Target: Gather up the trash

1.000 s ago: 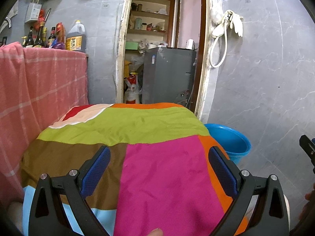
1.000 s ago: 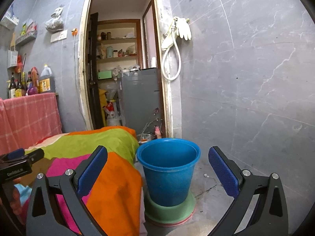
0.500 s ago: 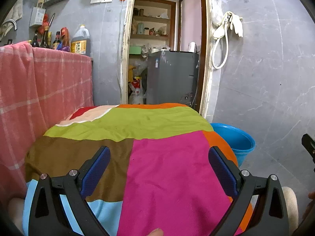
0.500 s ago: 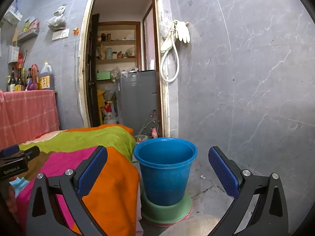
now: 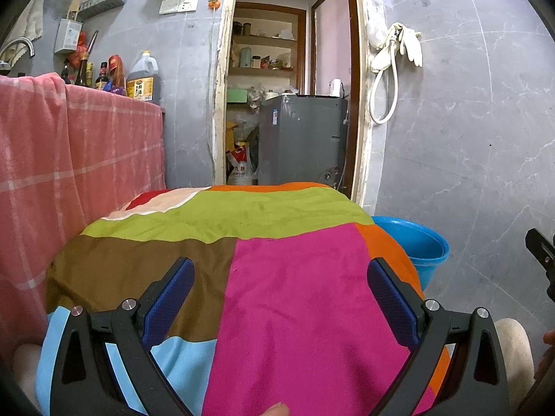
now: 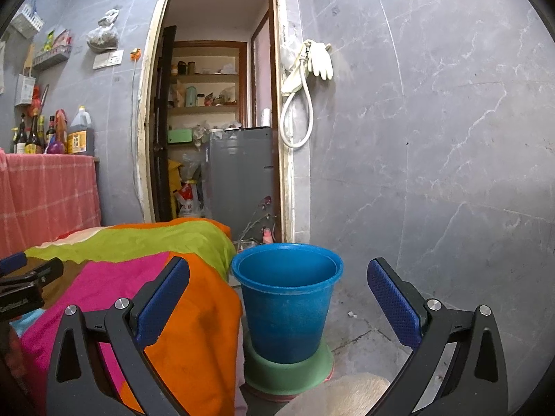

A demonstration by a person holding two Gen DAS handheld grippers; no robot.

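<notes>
Both tools released, empty: left tool (image 5: 277, 291) over cloth (image 5: 277, 294), right tool (image 6: 277, 287) facing bucket (image 6: 286, 298) right of the worktop. No trash visible; search step. Next: locate a piece.

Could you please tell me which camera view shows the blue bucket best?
The right wrist view: the blue bucket shows whole, rim to base, standing on a green stand. The left wrist view shows only part of its rim and wall, the rest hidden behind the patchwork cloth.
</notes>
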